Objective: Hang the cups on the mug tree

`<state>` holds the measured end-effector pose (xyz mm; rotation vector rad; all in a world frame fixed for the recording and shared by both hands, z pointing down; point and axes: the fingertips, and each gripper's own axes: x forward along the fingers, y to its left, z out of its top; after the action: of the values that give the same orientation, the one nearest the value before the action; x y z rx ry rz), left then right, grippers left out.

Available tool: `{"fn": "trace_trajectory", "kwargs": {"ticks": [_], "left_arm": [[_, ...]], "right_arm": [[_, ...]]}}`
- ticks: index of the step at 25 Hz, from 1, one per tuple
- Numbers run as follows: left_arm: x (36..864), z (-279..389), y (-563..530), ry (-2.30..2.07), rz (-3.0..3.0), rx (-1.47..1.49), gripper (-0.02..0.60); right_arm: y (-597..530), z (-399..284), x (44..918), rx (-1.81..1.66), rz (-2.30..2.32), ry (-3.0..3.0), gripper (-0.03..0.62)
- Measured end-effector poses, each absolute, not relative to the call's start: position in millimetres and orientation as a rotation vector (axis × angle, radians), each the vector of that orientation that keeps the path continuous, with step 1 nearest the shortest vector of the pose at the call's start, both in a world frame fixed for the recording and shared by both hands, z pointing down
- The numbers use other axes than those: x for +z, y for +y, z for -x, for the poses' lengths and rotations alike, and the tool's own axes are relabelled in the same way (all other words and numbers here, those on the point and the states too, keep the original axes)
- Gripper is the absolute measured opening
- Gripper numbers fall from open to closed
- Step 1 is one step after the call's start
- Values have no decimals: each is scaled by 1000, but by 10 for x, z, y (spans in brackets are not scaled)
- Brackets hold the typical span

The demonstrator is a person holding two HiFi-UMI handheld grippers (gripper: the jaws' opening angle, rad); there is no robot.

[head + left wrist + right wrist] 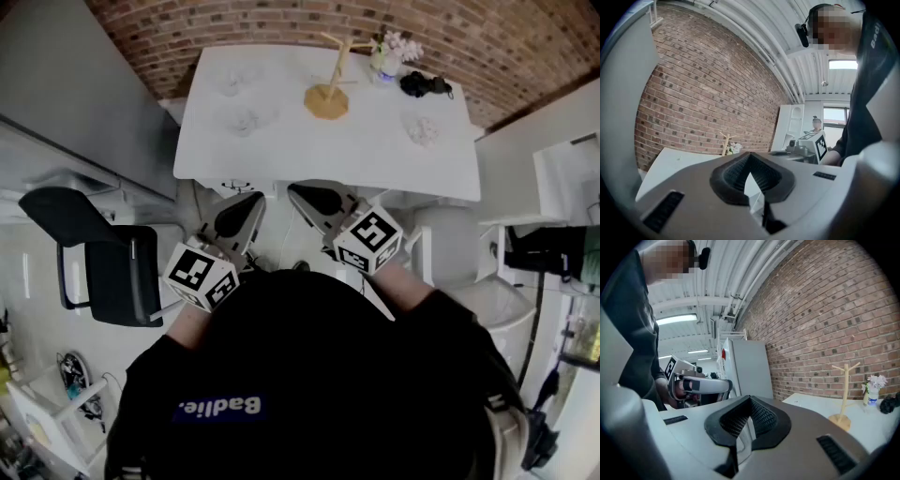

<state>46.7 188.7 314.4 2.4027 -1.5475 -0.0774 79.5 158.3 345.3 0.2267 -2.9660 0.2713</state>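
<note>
a brick wall (281,23) runs behind the far edge of a white table (328,155). the person's black top (309,384) fills the bottom of the head view. a black chair (94,258) stands on the floor off the table's near left corner, and a grey chair (448,246) off its near right corner.

the left gripper (242,211) and the right gripper (314,200) are held side by side over the floor, just short of the table's near edge, both pointing towards the table and roughly level. the left gripper (750,164) has its jaws pressed together with nothing between them. the right gripper (749,403) is likewise closed and empty.

the mug tree (330,75) stands upright near the far edge, a little right of the middle, on a round wooden base. its pegs are bare. it also shows in the left gripper view (725,142) and in the right gripper view (843,391).

three clear cups sit on the table, faint against the white: one (232,80) near the far left corner, one (251,119) nearer the middle of the left half, one (421,129) by the right edge. all are well apart from the tree.

a small vase (389,52) of pale flowers stands near the far right corner, and a black thing (424,85) that i cannot identify lies just right of it.
</note>
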Motion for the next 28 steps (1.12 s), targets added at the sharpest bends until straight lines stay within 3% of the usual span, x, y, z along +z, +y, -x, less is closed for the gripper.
{"fn": "trace_trajectory", "kwargs": {"ticks": [21,28], "left_arm": [[3207,-532,1952,-1614,-2356,-59,0],[3293,-238,1817,-1594,-2369,-80,0]], "right_arm": [[1668,-780,3463,308,-51,-3014,29],[1439,-515,3527,312,-61,-2996,29]]}}
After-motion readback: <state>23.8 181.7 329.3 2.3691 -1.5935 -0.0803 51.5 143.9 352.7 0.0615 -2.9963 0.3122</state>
